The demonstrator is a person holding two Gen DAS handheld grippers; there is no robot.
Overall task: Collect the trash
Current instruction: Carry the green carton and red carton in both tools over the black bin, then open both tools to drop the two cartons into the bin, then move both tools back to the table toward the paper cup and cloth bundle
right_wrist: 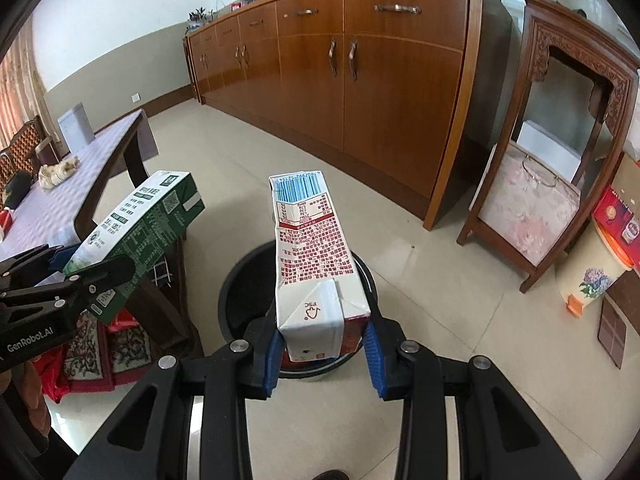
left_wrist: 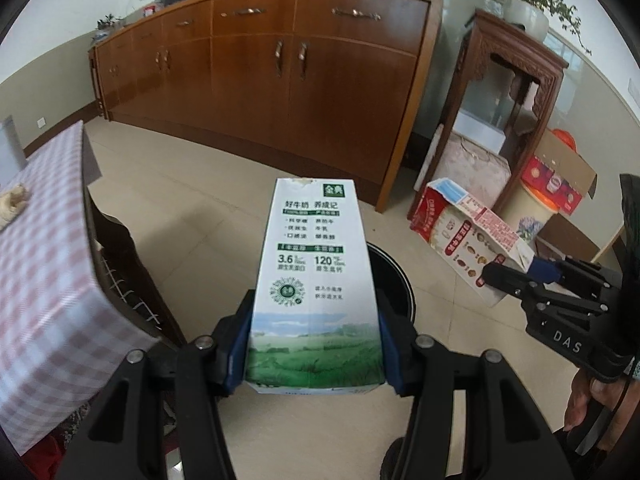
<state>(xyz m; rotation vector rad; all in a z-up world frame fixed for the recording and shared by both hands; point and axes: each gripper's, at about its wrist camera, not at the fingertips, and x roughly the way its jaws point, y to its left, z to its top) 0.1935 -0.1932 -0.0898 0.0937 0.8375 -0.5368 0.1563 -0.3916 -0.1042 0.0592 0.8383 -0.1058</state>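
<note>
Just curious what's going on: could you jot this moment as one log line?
left tongs: gripping green milk carton | right tongs: gripping red-and-white carton | both above black bin

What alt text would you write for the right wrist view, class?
The right gripper clamps a red-and-white carton above a black bin on the tiled floor. At left, the left gripper holds a green-and-white milk carton beside a cloth-covered table.

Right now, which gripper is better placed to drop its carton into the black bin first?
Probably the right gripper: its red-and-white carton hangs directly above the black bin. The left gripper's green milk carton covers only the bin's edge.
</note>
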